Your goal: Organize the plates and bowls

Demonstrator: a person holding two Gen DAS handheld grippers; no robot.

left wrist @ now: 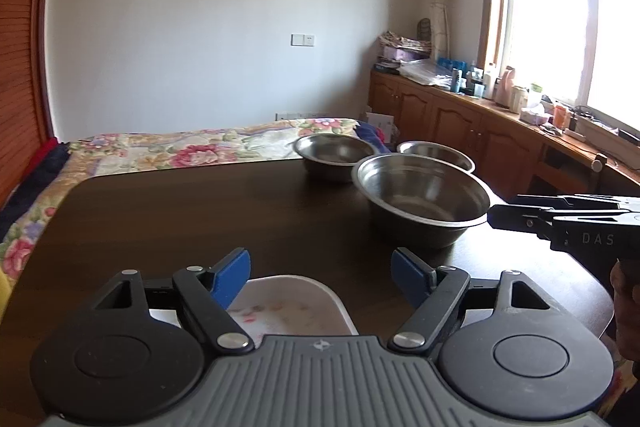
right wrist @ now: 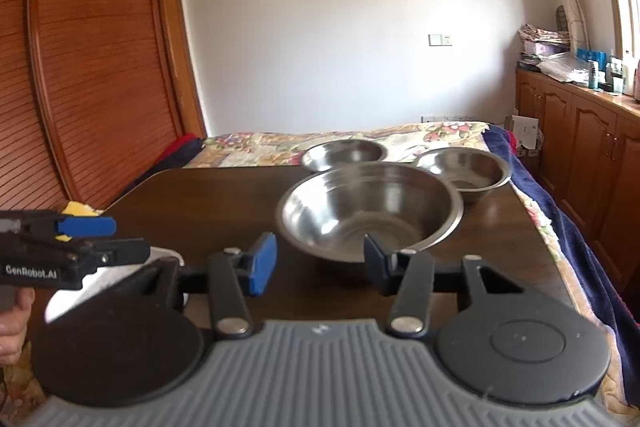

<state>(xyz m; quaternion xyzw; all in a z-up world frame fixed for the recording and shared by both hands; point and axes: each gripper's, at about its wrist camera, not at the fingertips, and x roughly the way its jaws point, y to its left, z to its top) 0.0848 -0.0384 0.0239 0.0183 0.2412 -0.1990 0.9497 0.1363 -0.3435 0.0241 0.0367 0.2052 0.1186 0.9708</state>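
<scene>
On the dark table [right wrist: 200, 203] stood three steel bowls: the large bowl [right wrist: 370, 213] nearest, a small bowl [right wrist: 344, 155] behind it on the left, and another small bowl [right wrist: 466, 169] far on the right, all close together. A white plate [left wrist: 288, 307] lay at the near edge, just under the left gripper [left wrist: 320, 273], whose jaws were wide open and held nothing. The right gripper [right wrist: 320, 261] was also wide open and empty, and it faced the near rim of the large bowl; whether one finger already touched the rim was hard to tell, because this view was blurred. To take the bowl well, the right gripper should probably go forward until one finger was inside the rim and one outside, then close firmly, since thin smooth steel could slip.
</scene>
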